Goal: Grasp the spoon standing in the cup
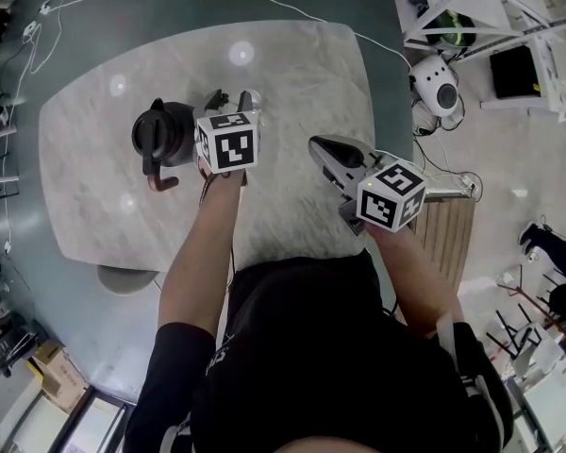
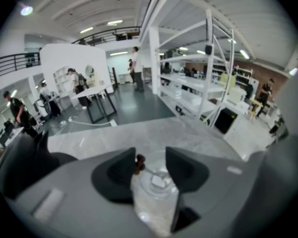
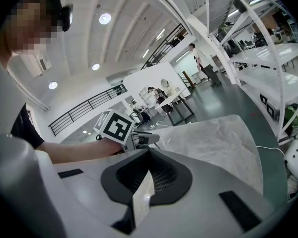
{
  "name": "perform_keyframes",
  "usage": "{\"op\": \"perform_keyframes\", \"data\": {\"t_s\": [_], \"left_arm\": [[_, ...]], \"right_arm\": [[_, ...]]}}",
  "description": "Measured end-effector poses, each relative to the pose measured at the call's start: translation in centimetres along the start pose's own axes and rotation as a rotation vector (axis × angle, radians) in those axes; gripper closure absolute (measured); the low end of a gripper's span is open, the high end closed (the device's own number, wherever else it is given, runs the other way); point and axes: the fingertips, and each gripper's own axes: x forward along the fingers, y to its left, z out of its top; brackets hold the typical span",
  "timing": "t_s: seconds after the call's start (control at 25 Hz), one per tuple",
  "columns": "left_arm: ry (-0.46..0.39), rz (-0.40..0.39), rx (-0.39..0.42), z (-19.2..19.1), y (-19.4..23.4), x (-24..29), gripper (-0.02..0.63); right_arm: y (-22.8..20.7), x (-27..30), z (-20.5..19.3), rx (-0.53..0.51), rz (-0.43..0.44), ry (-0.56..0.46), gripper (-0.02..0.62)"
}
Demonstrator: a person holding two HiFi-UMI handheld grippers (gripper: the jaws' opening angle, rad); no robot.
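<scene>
Left gripper (image 2: 150, 153) spread, spoon (image 2: 138, 163) between jaws

A brown-topped spoon (image 2: 138, 163) stands at the left rim of a clear, upright glass cup (image 2: 160, 183).

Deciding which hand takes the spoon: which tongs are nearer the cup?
Left. The left tongs are open right at the cup, which shows between them with its spoon; the right tongs, shut, hang off to its right.
</scene>
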Motion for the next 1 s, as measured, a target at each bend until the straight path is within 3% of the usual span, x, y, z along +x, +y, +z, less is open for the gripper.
{"op": "perform_keyframes", "data": {"t_s": [0.36, 1.0], "left_arm": [[-0.037, -0.093, 0.017, 0.3, -1.9, -1.6, 0.460], [-0.043, -0.190, 0.182, -0.9, -5.6, -3.5, 0.511]], "right_arm": [[0.7, 0.6, -0.2, 0.001, 0.013, 0.011, 0.601], [1.1, 0.4, -0.3, 0.015, 0.009, 0.008, 0.601]]}}
